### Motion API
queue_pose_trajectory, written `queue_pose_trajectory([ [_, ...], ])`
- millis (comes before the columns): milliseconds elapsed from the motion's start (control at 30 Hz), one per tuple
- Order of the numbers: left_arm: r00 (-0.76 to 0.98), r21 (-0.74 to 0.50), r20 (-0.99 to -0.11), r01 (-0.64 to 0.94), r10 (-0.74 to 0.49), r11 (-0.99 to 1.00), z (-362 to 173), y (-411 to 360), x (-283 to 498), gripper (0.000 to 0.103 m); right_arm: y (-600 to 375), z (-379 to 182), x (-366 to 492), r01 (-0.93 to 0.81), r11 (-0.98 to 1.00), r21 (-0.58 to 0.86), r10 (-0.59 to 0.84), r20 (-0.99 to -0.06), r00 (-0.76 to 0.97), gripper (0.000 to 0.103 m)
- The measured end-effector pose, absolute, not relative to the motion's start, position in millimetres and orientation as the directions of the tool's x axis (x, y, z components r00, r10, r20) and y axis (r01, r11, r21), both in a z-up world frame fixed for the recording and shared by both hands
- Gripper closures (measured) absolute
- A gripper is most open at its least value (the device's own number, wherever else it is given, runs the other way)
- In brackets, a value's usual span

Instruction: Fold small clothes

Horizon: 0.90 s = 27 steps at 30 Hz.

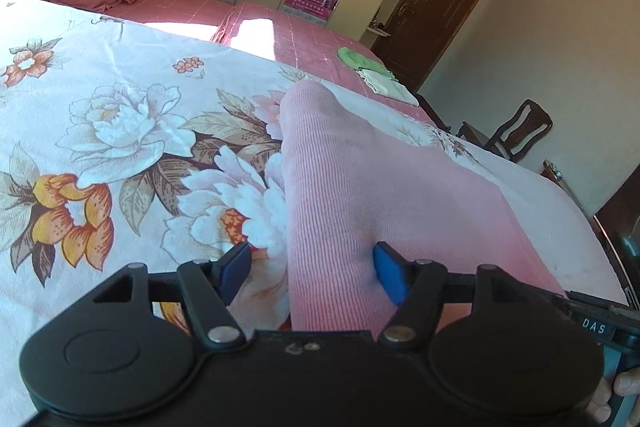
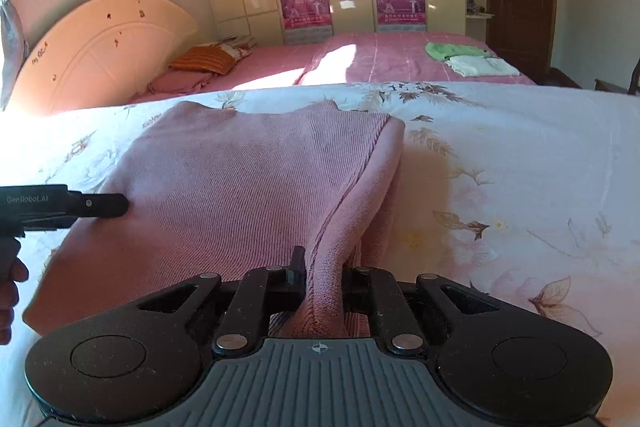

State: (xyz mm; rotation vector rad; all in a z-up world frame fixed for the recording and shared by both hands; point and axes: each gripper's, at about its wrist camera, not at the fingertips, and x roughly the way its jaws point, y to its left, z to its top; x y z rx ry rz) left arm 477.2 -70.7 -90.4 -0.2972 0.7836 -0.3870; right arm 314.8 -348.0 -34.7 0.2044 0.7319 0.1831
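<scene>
Knitwear, a pink ribbed sweater (image 2: 224, 195), lies on the floral quilt (image 2: 520, 163) spread over the bed. Right gripper (image 2: 324, 267) has its fingers clenched on a bunched fold at the sweater's near right edge, lifting it slightly off the quilt. Left gripper (image 1: 310, 267) sits at the sweater's left edge with its blue fingers (image 1: 390, 277) released, spread wide, one on the knit and the other over the quilt. Farther back, on the pink sheet (image 2: 400, 61), a green cloth (image 2: 452, 50) touches a folded white one (image 2: 482, 66).
</scene>
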Motion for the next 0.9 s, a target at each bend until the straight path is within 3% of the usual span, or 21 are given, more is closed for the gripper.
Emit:
queue_pose_trajectory([
  [67,0.653,-0.392,-0.606,0.251,-0.454,0.885,-86,-73,475,0.04,-362,-25,315,-0.061,0.947,0.315,0.249,-0.6,0.76,0.062],
  [133,0.644,-0.376,-0.618,0.261,-0.451,0.889,-88,-77,477,0.04,-375,-17,329,-0.028,0.926,0.377,0.265,-0.596,0.758,0.062],
  [167,0.637,-0.372,-0.628,0.257,-0.446,0.892,-91,-78,479,0.038,-377,-17,334,-0.026,0.923,0.384,0.272,-0.603,0.75,0.069],
  [233,0.629,-0.392,-0.634,0.242,-0.451,0.888,-98,-76,481,0.035,-373,-21,346,-0.04,0.937,0.347,0.268,-0.639,0.721,0.092],
  [500,0.619,-0.353,-0.652,0.262,-0.437,0.898,-99,-77,482,0.032,-379,-36,342,-0.008,0.938,0.347,0.252,-0.664,0.704,0.091],
  [600,0.65,-0.306,-0.628,0.299,-0.428,0.904,-74,-76,460,0.038,-375,-10,326,-0.007,0.953,0.304,0.215,-0.657,0.723,0.074],
  [667,0.626,-0.314,-0.635,0.326,-0.453,0.892,-72,-73,446,0.038,-373,7,303,-0.074,0.949,0.305,0.256,-0.615,0.746,0.046],
  [833,0.594,-0.295,-0.684,0.307,-0.424,0.905,-89,-70,419,0.035,-366,-3,272,-0.043,0.928,0.37,0.297,-0.663,0.687,0.046],
  [900,0.602,-0.316,-0.679,0.276,-0.419,0.908,-95,-64,413,0.034,-364,-14,266,-0.005,0.924,0.383,0.293,-0.698,0.653,0.056],
])
